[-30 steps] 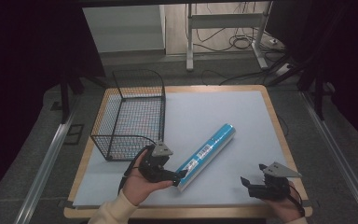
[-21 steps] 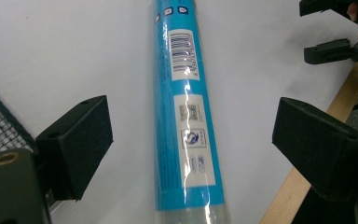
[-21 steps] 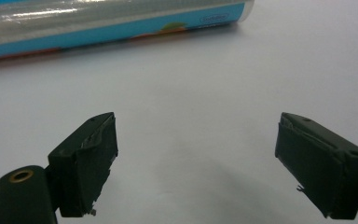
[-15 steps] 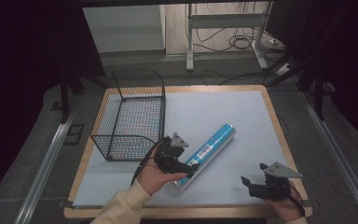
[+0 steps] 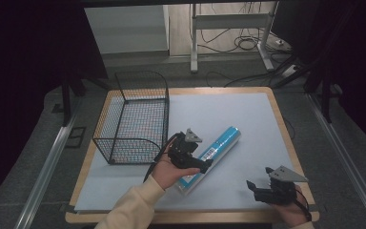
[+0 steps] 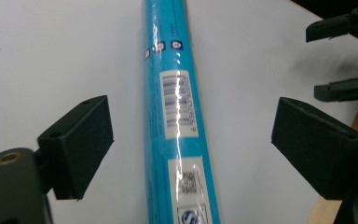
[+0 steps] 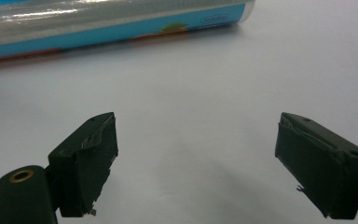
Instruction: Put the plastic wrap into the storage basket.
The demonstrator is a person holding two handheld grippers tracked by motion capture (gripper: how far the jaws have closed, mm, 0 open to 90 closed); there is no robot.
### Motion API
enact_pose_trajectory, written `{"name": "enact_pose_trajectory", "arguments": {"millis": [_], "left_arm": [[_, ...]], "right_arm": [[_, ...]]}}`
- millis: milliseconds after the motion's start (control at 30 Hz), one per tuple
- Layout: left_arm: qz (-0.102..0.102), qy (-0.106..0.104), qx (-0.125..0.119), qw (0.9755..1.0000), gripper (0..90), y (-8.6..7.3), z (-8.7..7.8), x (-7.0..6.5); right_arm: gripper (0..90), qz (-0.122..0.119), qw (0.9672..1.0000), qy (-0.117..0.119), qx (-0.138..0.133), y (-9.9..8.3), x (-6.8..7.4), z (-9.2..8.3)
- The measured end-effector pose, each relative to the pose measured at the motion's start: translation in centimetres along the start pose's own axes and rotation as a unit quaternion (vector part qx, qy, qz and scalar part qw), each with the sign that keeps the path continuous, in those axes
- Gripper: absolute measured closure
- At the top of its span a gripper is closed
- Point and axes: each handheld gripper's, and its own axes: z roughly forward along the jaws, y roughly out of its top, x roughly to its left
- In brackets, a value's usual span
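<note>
A long blue tube (image 5: pixel 222 142) with white labels lies diagonally on the white mat. My left gripper (image 5: pixel 204 165) sits over the tube's near half. In the left gripper view the tube (image 6: pixel 177 107) runs between the jaws with a gap on each side. The left gripper (image 6: pixel 191 126) is open, its jaws have just been closing a little, and the pads do not touch the tube. My right gripper (image 5: pixel 253 190) rests near the front right edge, open and holding nothing. In the right gripper view it (image 7: pixel 196 144) faces bare mat, with the tube (image 7: pixel 112 21) farther off.
A black wire basket (image 5: pixel 133 119) stands at the left of the mat (image 5: pixel 228 109), close to the left hand. The wooden table edge (image 5: pixel 190 217) runs along the front. The right gripper (image 6: pixel 340 56) shows at the top right of the left gripper view.
My left gripper has moved right from beside the basket onto the tube and now straddles it. The right gripper has not moved.
</note>
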Motion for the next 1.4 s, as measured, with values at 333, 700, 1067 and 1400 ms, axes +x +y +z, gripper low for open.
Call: {"name": "enact_pose_trajectory", "arguments": {"millis": [333,700,1067,1400], "left_arm": [[-0.008,0.011,0.052,0.9985,12.4,1.5,3.1,0.2],[-0.013,0.023,0.104,0.9942,13.1,2.1,6.2,0.4],[-0.029,0.035,0.160,0.9861,14.3,2.2,9.4,0.7],[-0.020,0.039,0.199,0.9791,20.9,2.5,10.7,0.3]], "right_arm": [[13.4,-0.002,1.0000,0.000,0.000,0.0,-0.1,0.0],[13.4,-0.003,1.0000,0.001,0.002,-0.1,-0.1,0.1],[13.4,-0.003,1.0000,0.001,0.007,-0.2,-0.3,0.2],[13.4,0.000,0.9999,0.000,0.012,-0.3,-0.5,0.2]]}}
